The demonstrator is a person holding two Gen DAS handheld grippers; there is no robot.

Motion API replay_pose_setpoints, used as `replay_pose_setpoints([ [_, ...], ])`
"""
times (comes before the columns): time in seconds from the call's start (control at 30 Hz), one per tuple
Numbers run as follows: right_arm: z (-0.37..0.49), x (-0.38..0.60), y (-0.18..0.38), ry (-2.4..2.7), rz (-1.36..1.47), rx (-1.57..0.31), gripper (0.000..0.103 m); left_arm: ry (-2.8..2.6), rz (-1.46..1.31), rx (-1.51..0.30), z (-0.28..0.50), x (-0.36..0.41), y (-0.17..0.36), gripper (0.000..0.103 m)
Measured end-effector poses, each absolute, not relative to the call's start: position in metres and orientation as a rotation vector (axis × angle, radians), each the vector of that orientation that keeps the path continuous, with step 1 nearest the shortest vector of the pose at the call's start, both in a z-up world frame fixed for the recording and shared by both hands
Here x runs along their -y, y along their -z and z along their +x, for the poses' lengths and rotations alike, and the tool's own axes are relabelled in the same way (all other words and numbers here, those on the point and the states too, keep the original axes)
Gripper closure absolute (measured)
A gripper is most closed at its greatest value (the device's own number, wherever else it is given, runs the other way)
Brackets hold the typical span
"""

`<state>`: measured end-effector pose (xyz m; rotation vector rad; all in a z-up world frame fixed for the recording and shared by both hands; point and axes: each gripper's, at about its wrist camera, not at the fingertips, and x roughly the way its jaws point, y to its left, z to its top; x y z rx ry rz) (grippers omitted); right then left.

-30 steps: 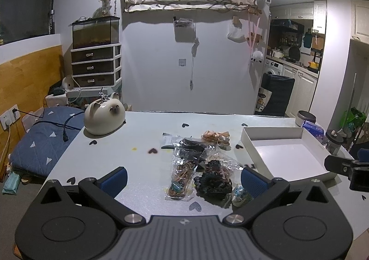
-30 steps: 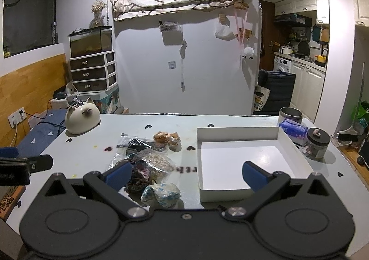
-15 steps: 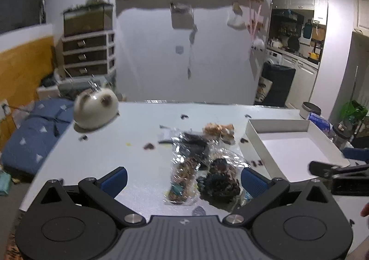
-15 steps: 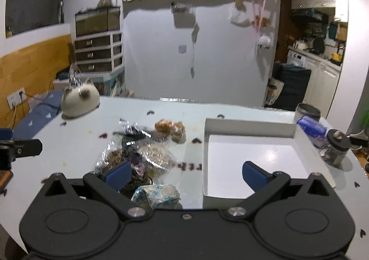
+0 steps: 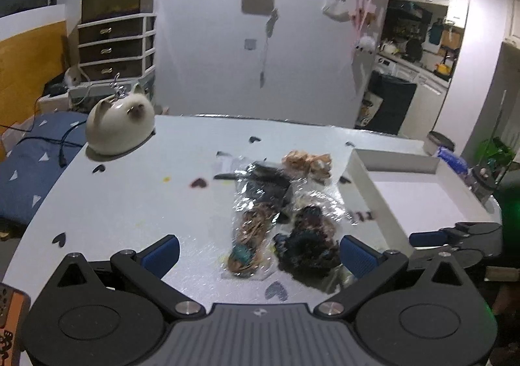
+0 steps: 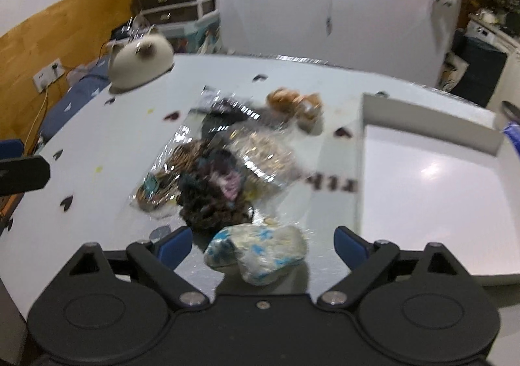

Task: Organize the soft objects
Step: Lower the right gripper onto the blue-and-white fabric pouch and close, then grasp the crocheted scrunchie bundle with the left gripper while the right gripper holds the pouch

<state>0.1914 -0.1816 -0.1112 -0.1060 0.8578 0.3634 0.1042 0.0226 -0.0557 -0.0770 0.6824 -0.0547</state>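
A heap of soft items lies mid-table: clear bags of hair ties (image 5: 252, 232), a dark scrunchie (image 5: 305, 249) (image 6: 213, 197), tan scrunchies (image 5: 307, 161) (image 6: 295, 102) and a white-and-blue soft bundle (image 6: 256, 250). An empty white tray (image 5: 419, 200) (image 6: 432, 190) stands right of the heap. My left gripper (image 5: 258, 255) is open just before the bags. My right gripper (image 6: 263, 242) is open with the white-and-blue bundle between its fingers, not gripped. The right gripper also shows at the left wrist view's right edge (image 5: 455, 236).
A cream cat-shaped ornament (image 5: 120, 122) (image 6: 141, 55) sits at the table's far left. A lidded jar (image 5: 484, 177) and a blue packet (image 5: 453, 163) stand beyond the tray. A blue bed (image 5: 29, 167) lies left of the table.
Both grippers have moved forward and down toward the heap. The right gripper now straddles the white-and-blue bundle. Both stay open.
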Motion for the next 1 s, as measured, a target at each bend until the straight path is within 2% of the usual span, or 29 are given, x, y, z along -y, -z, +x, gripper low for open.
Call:
replay_pose_setpoints([
  [0.1, 0.201, 0.172, 0.126, -0.375, -0.129, -0.902, 0.021, 0.031, -0.075, -0.707, 0.107, -0.026, 0.058, 0.000],
  [0.13, 0.203, 0.171, 0.130, -0.372, -0.142, -0.916, 0.033, 0.026, -0.075, -0.717, 0.110, -0.027, 0.059, 0.000],
  [0.33, 0.197, 0.170, 0.129, -0.410, -0.163, -0.921, 0.055, 0.076, -0.110, -0.756, 0.126, -0.028, 0.069, 0.001],
  [0.6, 0.172, 0.190, 0.121, -0.439, -0.164, -0.944, 0.065, 0.215, -0.086, -0.821, 0.165, -0.002, 0.093, 0.008],
  [0.83, 0.159, 0.223, 0.112, -0.336, -0.128, -0.938, 0.066, 0.316, 0.014, -0.856, 0.202, 0.031, 0.124, 0.009],
  [0.93, 0.152, 0.238, 0.112, -0.281, -0.078, -0.950, 0.066, 0.353, 0.058, -0.898, 0.215, 0.044, 0.141, 0.015],
  [1.0, 0.148, 0.246, 0.112, -0.256, -0.065, -0.946, 0.066, 0.351, 0.073, -0.927, 0.221, 0.050, 0.153, 0.025],
])
